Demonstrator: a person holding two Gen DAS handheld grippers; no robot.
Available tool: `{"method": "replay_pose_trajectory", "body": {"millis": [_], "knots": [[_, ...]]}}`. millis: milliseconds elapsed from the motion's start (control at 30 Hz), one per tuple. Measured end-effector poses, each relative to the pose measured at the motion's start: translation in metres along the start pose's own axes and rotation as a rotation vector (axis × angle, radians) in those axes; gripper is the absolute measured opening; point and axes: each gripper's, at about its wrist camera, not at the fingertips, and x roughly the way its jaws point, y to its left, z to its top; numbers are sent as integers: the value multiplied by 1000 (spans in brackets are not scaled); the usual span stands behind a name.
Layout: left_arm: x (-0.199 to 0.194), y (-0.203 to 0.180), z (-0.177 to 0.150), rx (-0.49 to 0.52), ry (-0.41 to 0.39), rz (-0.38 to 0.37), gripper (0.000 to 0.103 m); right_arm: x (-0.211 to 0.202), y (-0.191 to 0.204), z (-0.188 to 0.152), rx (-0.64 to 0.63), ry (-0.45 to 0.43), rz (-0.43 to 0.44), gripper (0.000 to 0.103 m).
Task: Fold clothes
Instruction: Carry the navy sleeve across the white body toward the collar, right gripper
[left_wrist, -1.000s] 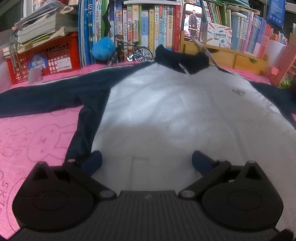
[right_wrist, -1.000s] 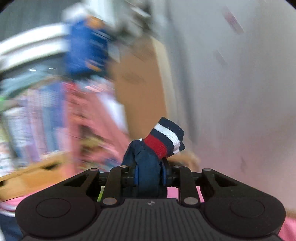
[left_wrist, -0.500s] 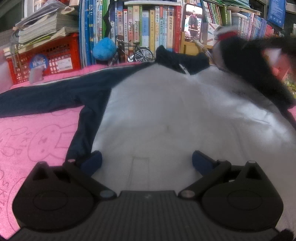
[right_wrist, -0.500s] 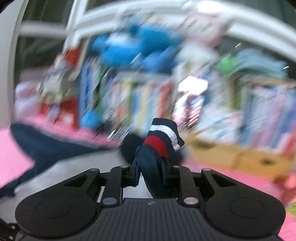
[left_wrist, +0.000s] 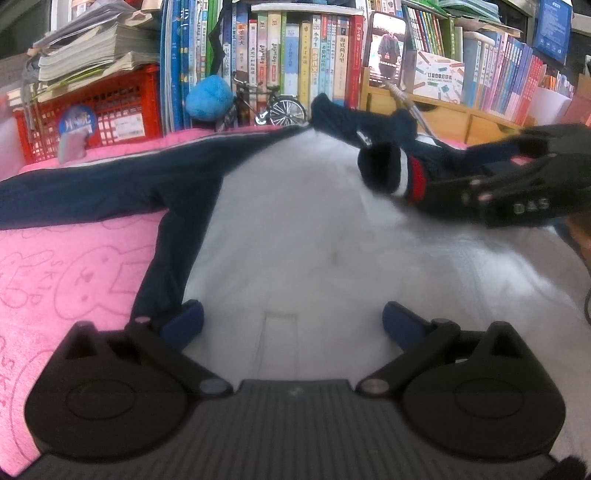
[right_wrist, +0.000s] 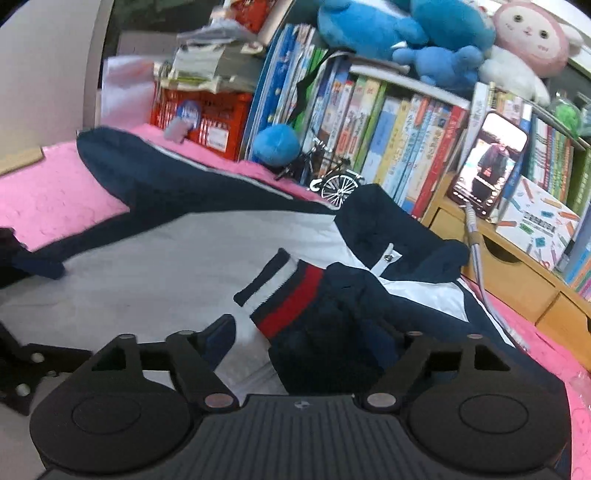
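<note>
A jacket (left_wrist: 314, 229) — white body, navy sleeves and collar — is lying spread on a pink mat (left_wrist: 55, 273), its collar (left_wrist: 354, 118) pointing toward a row of books (left_wrist: 295, 70). One sleeve (left_wrist: 110, 184) is stretching flat across the mat toward the red crate (left_wrist: 92, 110). The other sleeve (right_wrist: 354, 306) is lying folded across the white chest, its striped cuff (right_wrist: 284, 291) — navy, white and red bands — resting on the white cloth just below the collar. The right gripper (right_wrist: 306, 343) is sitting over this folded sleeve with its jaws opening; the navy cloth is lying between them, but the pads are standing clear of it, so no grip is being held. In the left wrist view the same gripper (left_wrist: 443, 173) is showing at the right edge, directly behind the cuff (left_wrist: 399, 173). The left gripper (left_wrist: 291, 321) is hovering over the lower part of the white body with its jaws spread wide and nothing between them; its left fingertip (left_wrist: 184, 321) is sitting at the seam where navy side meets white. A small bicycle model (left_wrist: 269, 103) and a blue ball (left_wrist: 208, 98) are standing at the mat's far edge, in front of the books. A phone (right_wrist: 487, 162) is leaning upright against the wooden drawers (right_wrist: 517, 273). Plush toys (right_wrist: 424, 33) are lying on top of the books.
</note>
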Motion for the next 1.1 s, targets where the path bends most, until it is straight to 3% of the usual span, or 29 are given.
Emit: {"method": "replay_pose_trajectory", "body": {"millis": [200, 267, 300, 433, 700, 933, 1067, 1100], "knots": [[0, 0, 0, -1, -1, 0, 103, 19, -12, -4, 67, 58, 1, 79], [0, 0, 0, -2, -2, -2, 103, 35, -13, -3, 106, 107, 17, 57], [0, 1, 0, -2, -2, -2, 103, 42, -13, -2, 121, 123, 25, 40], [0, 0, -1, -4, -3, -3, 103, 52, -2, 21, 94, 94, 11, 30], [-1, 0, -1, -11, -5, -8, 103, 96, 39, 82, 55, 62, 89, 29], [-1, -1, 0, -1, -2, -2, 103, 135, 62, 82, 21, 87, 138, 30], [-1, -1, 0, 2, 0, 1, 103, 130, 46, 81, 113, 78, 186, 36], [0, -2, 0, 3, 1, 2, 103, 123, 40, 81, 130, 71, 194, 41]]}}
